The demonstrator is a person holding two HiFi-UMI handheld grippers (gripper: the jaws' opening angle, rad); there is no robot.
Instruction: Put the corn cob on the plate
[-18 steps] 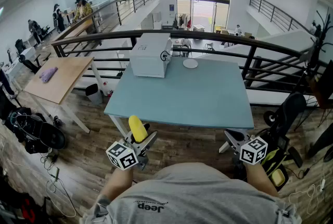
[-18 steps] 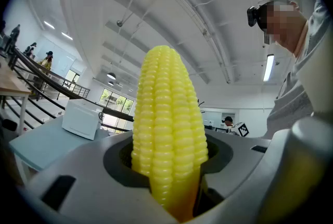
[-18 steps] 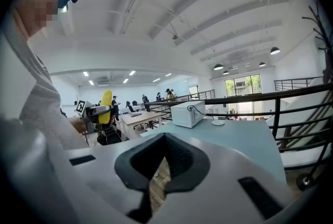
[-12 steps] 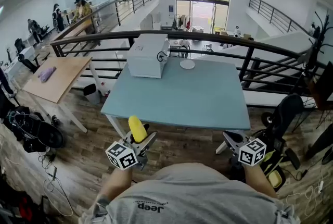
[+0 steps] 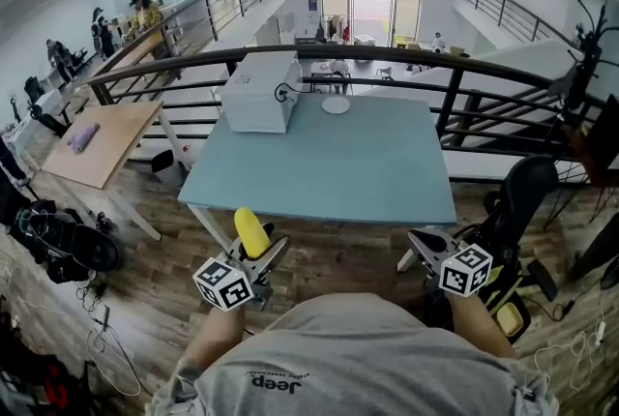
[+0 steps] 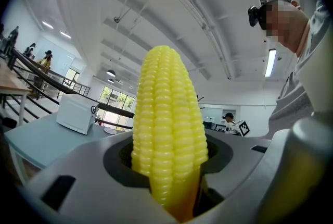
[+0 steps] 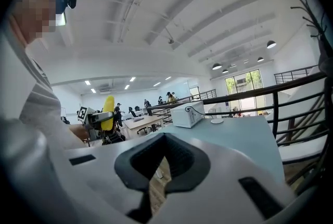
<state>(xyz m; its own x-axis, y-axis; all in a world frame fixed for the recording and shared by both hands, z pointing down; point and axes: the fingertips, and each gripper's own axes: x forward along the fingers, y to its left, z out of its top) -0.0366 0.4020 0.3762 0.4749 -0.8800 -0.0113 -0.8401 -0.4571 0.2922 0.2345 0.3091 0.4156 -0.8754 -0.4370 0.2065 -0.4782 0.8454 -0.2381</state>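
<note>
Ahead, across the blue table (image 5: 319,163), the small white plate (image 5: 336,104) is seen at the far edge, well apart from both grippers. The corn cob (image 5: 250,230) is clamped in the left gripper (image 5: 259,252), its long axis upright; the right gripper (image 5: 422,244) is held closed and empty.

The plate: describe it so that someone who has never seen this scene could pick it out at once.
Find the large blue-green table in front of the person; a white boxy appliance sits at its far left corner. Just right of the appliance, near the far edge, lies the plate: small, white, flat and round, the only other thing on the table.
</note>
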